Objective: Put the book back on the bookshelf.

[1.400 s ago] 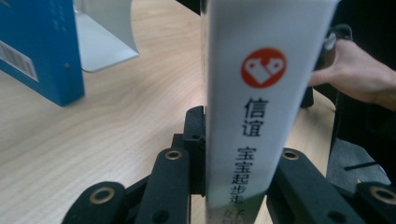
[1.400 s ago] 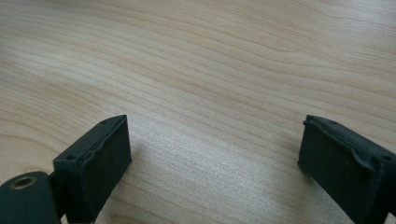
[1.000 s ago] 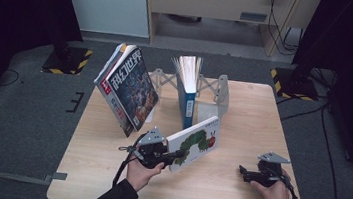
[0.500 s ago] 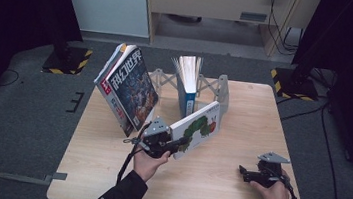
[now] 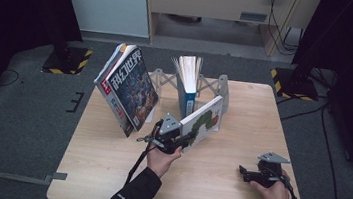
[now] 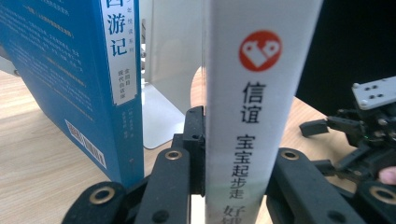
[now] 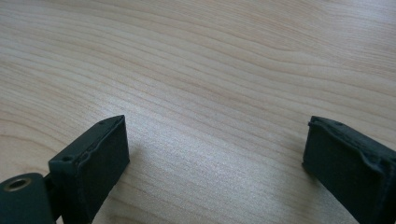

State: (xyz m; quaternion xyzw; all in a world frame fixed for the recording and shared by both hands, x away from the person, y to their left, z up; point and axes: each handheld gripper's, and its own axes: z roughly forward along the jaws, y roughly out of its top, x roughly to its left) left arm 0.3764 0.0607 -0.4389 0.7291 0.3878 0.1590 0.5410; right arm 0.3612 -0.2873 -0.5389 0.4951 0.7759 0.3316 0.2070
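— Between the left tongs (image 6: 233,186), what's clamped?
— A white picture book (image 6: 257,116), spine up, reading 信谊 and 宝宝起步走 under a red heart logo; it tilts over the worktop (image 5: 215,184), just beside a blue book (image 6: 70,84) marked 游记.
— And the right tongs (image 7: 215,154)?
— Spread apart, gripping nothing, low over bare wood.

Book carried toward the rack.
Left gripper (image 5: 186,140) brings the white picture book (image 5: 203,121) nearer the blue book (image 5: 189,92), tilting it steeper.

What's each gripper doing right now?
Left gripper: shut on the white picture book.
Right gripper: open, nothing between its jaws, over the table.
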